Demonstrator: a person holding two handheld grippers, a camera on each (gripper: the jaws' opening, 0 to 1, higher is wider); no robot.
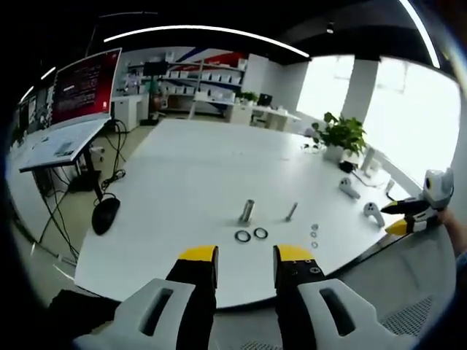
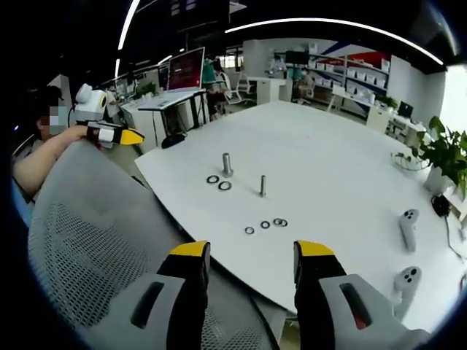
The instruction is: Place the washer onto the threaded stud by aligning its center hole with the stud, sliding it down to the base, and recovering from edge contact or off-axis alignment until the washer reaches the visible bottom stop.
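While both tools gape empty — washers (image 2: 218,182) beside stud (image 2: 227,163), white table (image 2: 336,160)

Both grippers: black jaws with yellow tips on pale grey moulded bodies, left gripper (image 1: 246,264) and right gripper (image 2: 252,260); the right body perhaps shows a small red slot

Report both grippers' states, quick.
Left gripper: open, holding nothing, above the table's near edge.
Right gripper: open, holding nothing, short of the washers.
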